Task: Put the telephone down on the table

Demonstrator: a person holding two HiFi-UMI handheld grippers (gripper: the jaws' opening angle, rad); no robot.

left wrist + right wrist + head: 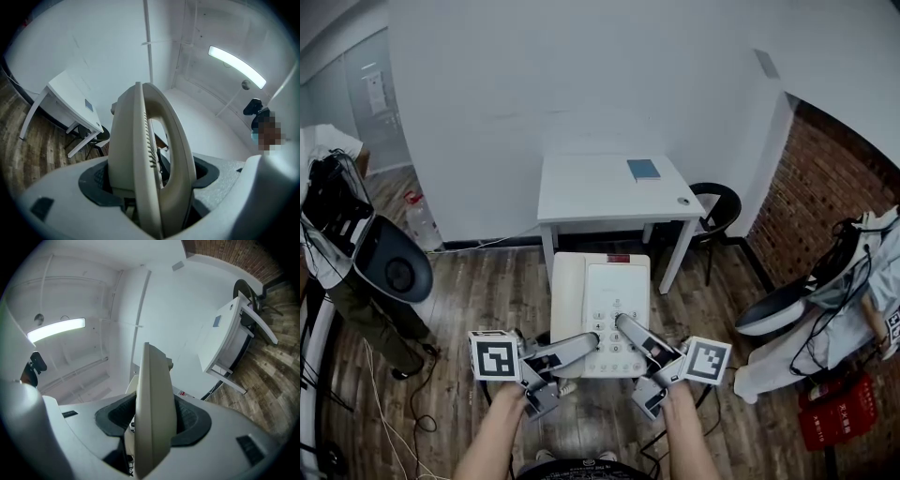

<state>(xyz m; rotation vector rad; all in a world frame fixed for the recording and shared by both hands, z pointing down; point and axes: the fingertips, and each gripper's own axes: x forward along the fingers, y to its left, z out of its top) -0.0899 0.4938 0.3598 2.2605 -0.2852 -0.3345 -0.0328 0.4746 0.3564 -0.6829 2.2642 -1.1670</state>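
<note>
A cream telephone point(602, 302) with its handset on the left and a keypad hangs in the air above the wooden floor, in front of a small white table point(591, 187). My left gripper point(581, 349) is shut on the phone's near left edge; the handset side point(154, 164) fills the gap between its jaws. My right gripper point(633, 336) is shut on the near right edge, where the phone's thin body point(152, 413) stands between its dark pads point(190, 420). The phone lies roughly level, keypad up.
On the table lie a blue book point(643, 170) and a small round object point(682, 201). A black chair point(717, 208) stands to the table's right. A brick wall point(834, 178) is at right, a red crate point(839, 412) low right, people and bags at both sides.
</note>
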